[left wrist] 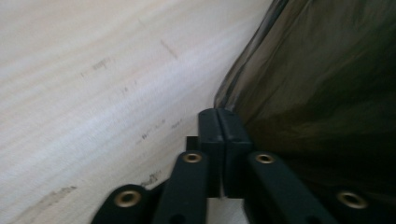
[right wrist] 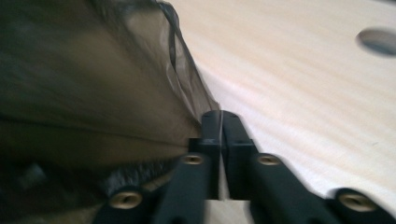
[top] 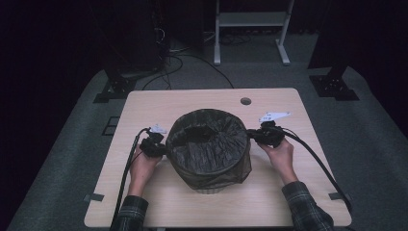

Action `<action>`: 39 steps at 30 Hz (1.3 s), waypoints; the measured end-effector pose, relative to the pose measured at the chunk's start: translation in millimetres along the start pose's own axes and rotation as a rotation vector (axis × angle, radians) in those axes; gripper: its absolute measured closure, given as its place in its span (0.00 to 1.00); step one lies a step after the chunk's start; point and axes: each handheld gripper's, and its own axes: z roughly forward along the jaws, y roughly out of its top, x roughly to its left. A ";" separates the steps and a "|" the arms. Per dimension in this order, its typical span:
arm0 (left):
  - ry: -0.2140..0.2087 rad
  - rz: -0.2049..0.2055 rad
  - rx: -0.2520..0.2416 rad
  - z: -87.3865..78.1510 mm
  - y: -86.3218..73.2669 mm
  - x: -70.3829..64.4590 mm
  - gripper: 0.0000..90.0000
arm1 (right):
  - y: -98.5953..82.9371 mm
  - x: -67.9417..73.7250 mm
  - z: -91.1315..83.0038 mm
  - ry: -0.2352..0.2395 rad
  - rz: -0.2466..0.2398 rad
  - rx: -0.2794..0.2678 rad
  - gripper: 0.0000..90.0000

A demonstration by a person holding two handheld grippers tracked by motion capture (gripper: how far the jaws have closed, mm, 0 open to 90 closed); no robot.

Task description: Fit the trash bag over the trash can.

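A round bin point(top: 210, 185) stands in the middle of the table, lined with a dark translucent bag point(top: 209, 144) folded down over its rim. My left gripper point(top: 162, 147) is at the bag's left side, and in the left gripper view its jaws are pressed together on the edge of the bag's film point(left wrist: 289, 84), gripper point(left wrist: 218, 114). My right gripper point(top: 251, 135) is at the bag's right side; in the right gripper view its jaws are closed on a fold of the bag point(right wrist: 107, 79), gripper point(right wrist: 219, 116).
The light wooden table point(top: 159, 108) has a round cable hole point(top: 246, 101) behind the bin. Black cables trail from both grippers toward the table's front. A white stand point(top: 250, 21) is on the floor beyond the table.
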 end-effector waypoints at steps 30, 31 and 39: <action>-0.133 0.217 -0.107 -73.5 -70.4 -24.2 0.00 | 63.5 38.3 -110.0 0.157 -0.180 -0.246 0.11; -0.133 0.230 -0.092 -72.2 -74.5 -26.3 0.00 | 66.1 41.5 -111.8 0.161 -0.191 -0.248 0.11; -0.146 0.269 -0.079 -62.6 -94.3 -31.1 0.00 | 90.5 70.5 -122.5 0.218 -0.289 -0.219 0.11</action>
